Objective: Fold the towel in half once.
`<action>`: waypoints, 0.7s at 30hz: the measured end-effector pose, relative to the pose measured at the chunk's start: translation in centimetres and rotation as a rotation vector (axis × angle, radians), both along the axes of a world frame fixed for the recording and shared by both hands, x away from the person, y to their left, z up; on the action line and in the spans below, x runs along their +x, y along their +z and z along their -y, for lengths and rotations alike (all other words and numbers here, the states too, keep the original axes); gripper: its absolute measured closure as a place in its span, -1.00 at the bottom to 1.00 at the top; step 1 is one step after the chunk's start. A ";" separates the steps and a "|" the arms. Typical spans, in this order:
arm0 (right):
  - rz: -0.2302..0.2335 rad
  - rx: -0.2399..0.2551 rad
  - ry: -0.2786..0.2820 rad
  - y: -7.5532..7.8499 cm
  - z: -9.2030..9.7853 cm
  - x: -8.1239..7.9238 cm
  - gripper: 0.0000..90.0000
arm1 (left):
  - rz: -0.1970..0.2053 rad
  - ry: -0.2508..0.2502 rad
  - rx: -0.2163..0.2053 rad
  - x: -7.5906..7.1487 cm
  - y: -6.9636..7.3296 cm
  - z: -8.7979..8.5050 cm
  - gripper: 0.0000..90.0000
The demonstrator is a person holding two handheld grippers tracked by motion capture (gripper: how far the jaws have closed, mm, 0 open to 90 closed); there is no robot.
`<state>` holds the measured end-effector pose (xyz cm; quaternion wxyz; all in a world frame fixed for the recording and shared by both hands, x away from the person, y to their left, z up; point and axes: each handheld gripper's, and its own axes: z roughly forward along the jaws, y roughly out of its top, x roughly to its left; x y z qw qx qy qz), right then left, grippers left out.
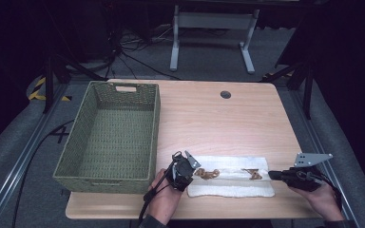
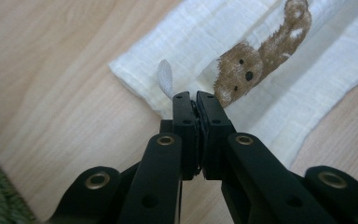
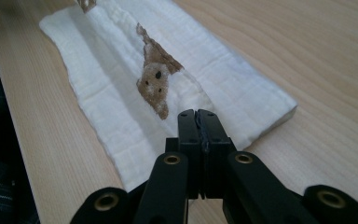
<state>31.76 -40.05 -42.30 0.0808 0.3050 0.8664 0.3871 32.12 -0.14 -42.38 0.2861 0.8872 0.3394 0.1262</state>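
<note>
High view – cloth: a white muslin cloth (image 1: 231,180) folded into a long strip lies flat near the front edge of the wooden table (image 1: 209,118), just right of the green woven basket (image 1: 111,137)
High view – left gripper (image 1: 190,172): at the strip's left end, jaws together
High view – right gripper (image 1: 272,175): at the strip's right end, jaws together; whether either pinches fabric cannot be told from here
Left gripper view – jaws: pressed shut, tips over the cloth's near corner beside a small grey tag (image 2: 166,79); a thin layer may be caught between them, but I cannot tell
Left gripper view – print: a brown bear figure (image 2: 256,58) on the fabric
Right gripper view – jaws: shut, tips over the short end of the strip, nothing clearly between them
Right gripper view – print: another bear face (image 3: 154,79) half hidden in a fold
Handling: light, soft and limp (it will sag and unfold if lifted by one point), not fragile, grippy weave
Where to hold: judged best pinched at both short ends or corners, through all layers
Writing: none readable; the tag looks blank
</note>
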 end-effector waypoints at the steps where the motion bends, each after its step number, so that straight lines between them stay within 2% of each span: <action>1: 0.001 -0.007 0.002 -0.1 0.0 0.0 0.99 | -0.012 -0.008 0.002 0.0 -0.3 -0.1 0.94; 5: -0.018 -0.020 0.013 -0.7 -0.1 -0.3 0.99 | -0.054 -0.015 0.003 0.0 -1.1 -0.1 0.93; 8: -0.044 -0.036 0.016 -1.2 -0.2 -0.3 0.97 | -0.056 -0.022 -0.005 -0.1 -1.0 -0.1 0.89; 9: -0.044 -0.036 0.016 -1.2 -0.2 -0.3 0.97 | -0.056 -0.022 -0.005 -0.1 -1.0 -0.1 0.80; 10: -0.032 -0.032 0.021 -1.0 -0.1 -0.4 0.84 | -0.050 -0.021 -0.022 -0.2 -0.8 -0.1 0.73; 13: -0.004 -0.003 0.017 -0.1 0.0 -0.6 0.77 | -0.021 -0.034 -0.066 -0.5 0.6 -0.3 0.63; 14: 0.002 0.004 0.016 0.2 0.0 -0.6 0.76 | -0.021 -0.034 -0.066 -0.5 0.6 -0.3 0.63; 15: 0.013 0.005 0.018 0.4 -0.1 -0.6 0.76 | -0.003 -0.040 -0.076 -0.5 1.1 -0.3 0.63; 17: 0.017 0.008 0.018 0.5 -0.3 -0.3 0.77 | -0.003 -0.038 -0.084 -0.4 1.3 -0.2 0.66; 21: 0.013 -0.007 0.021 0.2 -0.8 0.5 0.80 | -0.004 -0.054 -0.103 0.8 1.2 0.3 0.78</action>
